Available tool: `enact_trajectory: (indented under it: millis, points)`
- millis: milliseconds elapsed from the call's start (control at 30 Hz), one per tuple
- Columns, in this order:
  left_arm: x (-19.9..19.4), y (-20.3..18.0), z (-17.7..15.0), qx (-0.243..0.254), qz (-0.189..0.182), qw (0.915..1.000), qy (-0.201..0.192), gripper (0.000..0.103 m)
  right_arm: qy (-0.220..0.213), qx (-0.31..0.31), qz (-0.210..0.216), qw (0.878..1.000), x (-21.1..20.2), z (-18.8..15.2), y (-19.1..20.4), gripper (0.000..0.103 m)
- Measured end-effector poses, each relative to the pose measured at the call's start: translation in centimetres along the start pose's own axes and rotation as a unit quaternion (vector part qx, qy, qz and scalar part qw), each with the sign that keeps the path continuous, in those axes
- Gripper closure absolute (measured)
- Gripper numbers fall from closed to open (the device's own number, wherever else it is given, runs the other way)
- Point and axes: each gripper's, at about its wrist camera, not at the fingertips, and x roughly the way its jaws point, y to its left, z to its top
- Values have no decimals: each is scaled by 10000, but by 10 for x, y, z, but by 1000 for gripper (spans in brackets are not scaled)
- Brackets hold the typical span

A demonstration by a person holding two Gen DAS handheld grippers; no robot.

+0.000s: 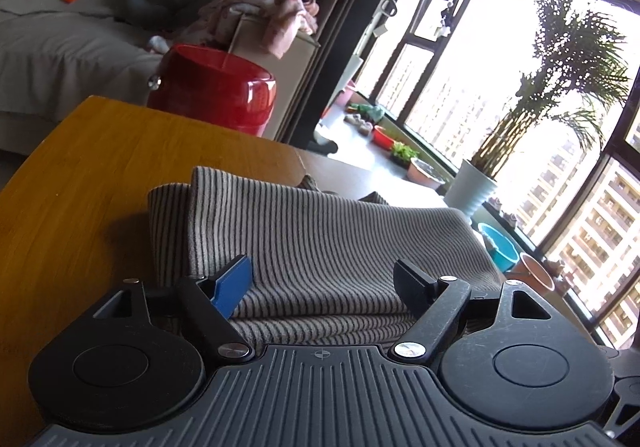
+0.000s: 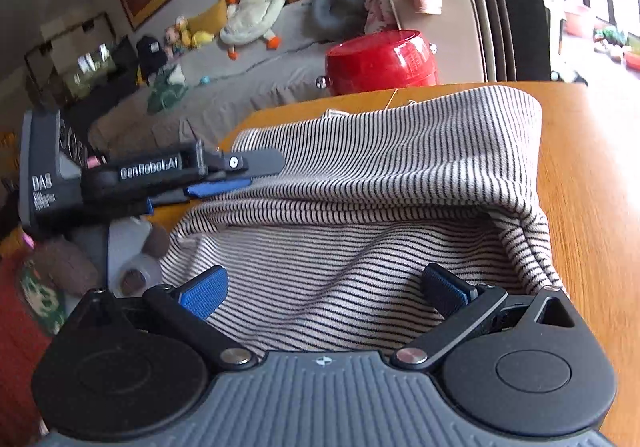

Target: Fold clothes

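A black-and-white striped garment (image 1: 320, 239) lies folded in layers on the wooden table (image 1: 100, 175). My left gripper (image 1: 324, 279) is open, its fingers spread over the near edge of the garment, not clamping it. In the right wrist view the same garment (image 2: 380, 175) lies bunched with a fold hanging over on the right. My right gripper (image 2: 324, 289) is open with its blue pads on either side of the cloth's near edge. The left gripper (image 2: 236, 179) shows at the left of that view, lying against the garment's left edge.
A red round stool (image 1: 212, 91) stands beyond the table (image 2: 592, 207), with a grey sofa (image 1: 60, 59) holding plush toys and a pink blanket (image 1: 264, 15) behind it. Plant pots and bowls (image 1: 472, 191) line the window sill at right.
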Motion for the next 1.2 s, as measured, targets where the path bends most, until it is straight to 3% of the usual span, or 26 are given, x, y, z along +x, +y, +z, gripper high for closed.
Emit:
enact_trajectory:
  millis: [133, 267, 367, 500, 567, 633, 700, 800, 933, 1100, 1200]
  points:
    - [0, 1, 0, -19, -32, 10000, -6, 17, 438, -1094, -765, 9901, 11, -4, 40, 0]
    - [-1, 2, -1, -66, -63, 10000, -16, 17, 598, -950, -766, 9907, 6, 3, 32, 0]
    - [0, 1, -1, -52, -60, 10000, -15, 16, 84, -605, -1036, 9927, -16, 14, 13, 0]
    - [1, -2, -1, 7, -34, 10000, -12, 14, -1010, -56, -1291, 9865, -40, 39, -14, 1]
    - [0, -2, -2, -1, -47, 10000, -15, 13, -1205, -35, -1219, 9852, -35, 53, -20, 11]
    - [0, -2, -2, -6, -53, 10000, -17, 13, -1160, -45, -1017, 9880, -21, 65, -23, 35]
    - [0, -2, -2, -16, -64, 10000, -19, 13, -903, 86, -863, 9921, 0, 72, -28, 42]
    - [0, 0, -2, -55, -108, 9999, -21, 13, -434, 162, -1117, 9927, 36, 66, -39, 43]
    - [-3, 2, 0, -135, -99, 9998, -90, 13, -571, 134, -1079, 9924, 42, 52, -44, 43]
    - [-32, -9, 10, 201, 163, 9948, -986, 7, -668, 274, -917, 9932, 40, 50, -51, 41]
    - [-21, 0, 8, -28, 178, 9978, -633, 10, -661, 217, -897, 9935, 40, 50, -49, 37]
